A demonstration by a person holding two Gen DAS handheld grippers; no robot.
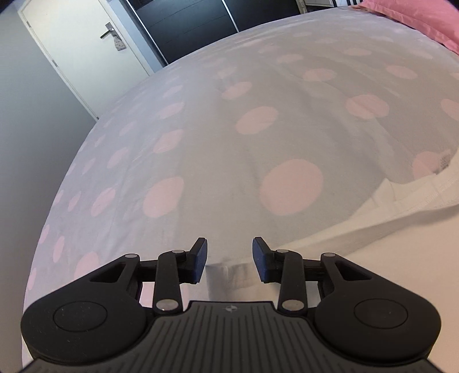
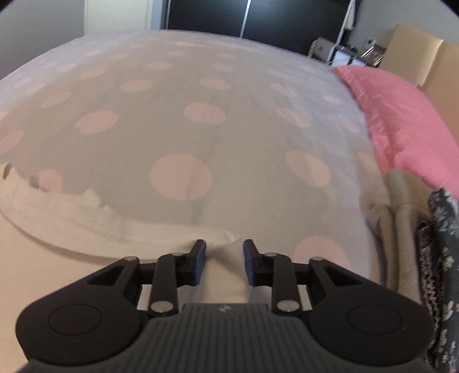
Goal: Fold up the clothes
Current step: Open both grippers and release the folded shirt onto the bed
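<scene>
A white garment (image 1: 373,229) lies flat on a bed cover with pink dots (image 1: 258,143). In the left wrist view its left edge and a corner run under my left gripper (image 1: 229,249), which is open; the blue pads stand apart on either side of the cloth corner and do not press it. In the right wrist view the same white garment (image 2: 57,229) spreads to the left, and its right corner pokes up between the fingers of my right gripper (image 2: 224,249). That gripper is open too, its pads clear of the cloth.
A pink pillow (image 2: 401,114) lies at the bed's head by a beige headboard (image 2: 416,57). A pile with a beige garment (image 2: 401,229) and a dark patterned one (image 2: 441,244) sits at the right. A white door (image 1: 86,43) and a dark wardrobe (image 2: 258,17) stand beyond the bed.
</scene>
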